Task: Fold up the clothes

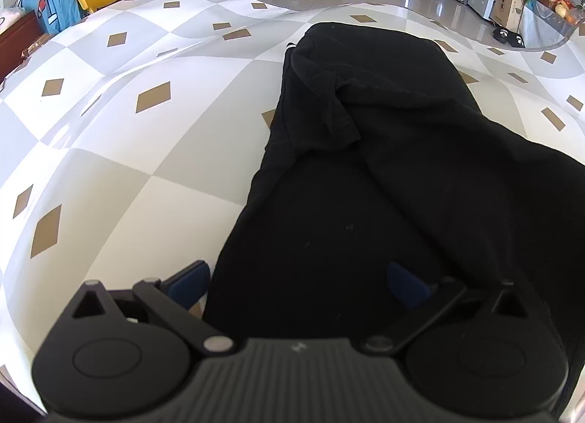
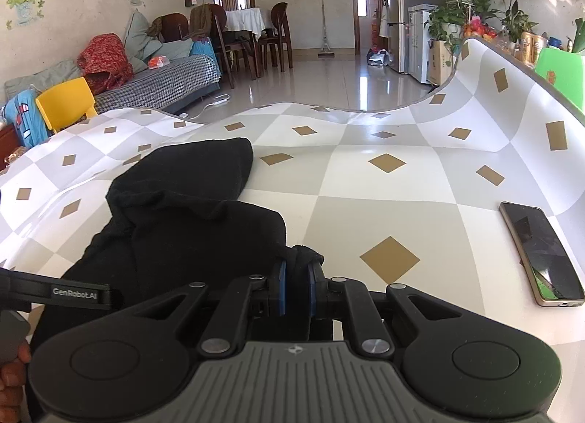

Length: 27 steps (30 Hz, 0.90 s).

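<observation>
**Shirt partly folded, both grippers at its near edge**

Shirt (image 1: 365,167) of black cloth lies on the table (image 1: 128,174), which has a white and grey checked cover with gold diamonds. The shirt is not spread flat — its sides look turned in, so it makes a long strip running from the near edge of the table toward the far edge. A short sleeve (image 1: 329,112) lies folded over on top. So some folding looks done. The strip is long and a bit lumpy, so I think it needs at least one more fold, end to end, and some smoothing.

On the left side, the left gripper (image 1: 298,282) sits at the near end of the shirt. Its two blue fingers (image 1: 188,282) are wide apart, with the cloth's left edge lying between them. It is not pinching anything.

On the right side, the right gripper (image 2: 295,286) has its blue fingers pressed together on a small bunch of black cloth — the shirt's near right corner. The rest of the shirt stretches away to the left and toward the far edge.

Further right, near the table's right edge, a phone (image 2: 541,258) lies flat, well apart from the shirt.
</observation>
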Motion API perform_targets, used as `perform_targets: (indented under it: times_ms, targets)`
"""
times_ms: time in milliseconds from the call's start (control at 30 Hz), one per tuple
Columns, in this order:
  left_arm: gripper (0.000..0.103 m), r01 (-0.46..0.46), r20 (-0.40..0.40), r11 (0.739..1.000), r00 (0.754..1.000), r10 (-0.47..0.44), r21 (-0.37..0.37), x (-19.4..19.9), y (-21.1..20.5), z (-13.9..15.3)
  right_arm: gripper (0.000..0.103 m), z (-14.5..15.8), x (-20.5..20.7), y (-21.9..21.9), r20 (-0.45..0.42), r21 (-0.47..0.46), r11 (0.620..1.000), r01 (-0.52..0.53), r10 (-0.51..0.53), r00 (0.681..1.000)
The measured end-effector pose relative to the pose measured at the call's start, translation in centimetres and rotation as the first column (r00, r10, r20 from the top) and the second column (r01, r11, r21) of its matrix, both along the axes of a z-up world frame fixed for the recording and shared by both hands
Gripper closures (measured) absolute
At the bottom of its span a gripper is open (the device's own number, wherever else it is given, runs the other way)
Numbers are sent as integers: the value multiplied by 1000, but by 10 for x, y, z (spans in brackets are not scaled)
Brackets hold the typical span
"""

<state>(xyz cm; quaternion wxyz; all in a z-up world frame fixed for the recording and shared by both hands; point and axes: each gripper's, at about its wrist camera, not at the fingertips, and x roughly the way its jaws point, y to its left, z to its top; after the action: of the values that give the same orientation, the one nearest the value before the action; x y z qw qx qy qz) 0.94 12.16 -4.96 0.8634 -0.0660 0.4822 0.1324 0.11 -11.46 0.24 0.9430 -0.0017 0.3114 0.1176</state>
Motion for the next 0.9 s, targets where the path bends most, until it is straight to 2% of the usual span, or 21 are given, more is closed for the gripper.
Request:
perform_targets:
  times_ms: [567,700,900]
  targets:
    - [0,-45,18,998,999,46,-45,-18,12,15,91,20,-43,34,45,58,979,-197,195,980]
    - [0,-52,22,996,998,54,-70,-22,16,18,91,23,-55,47,51,72,958,-277,274,960]
    - [0,-63,40,993,997,67,-100,-35,26,28,91,22,-74,71,51,72,908,-413,410,911]
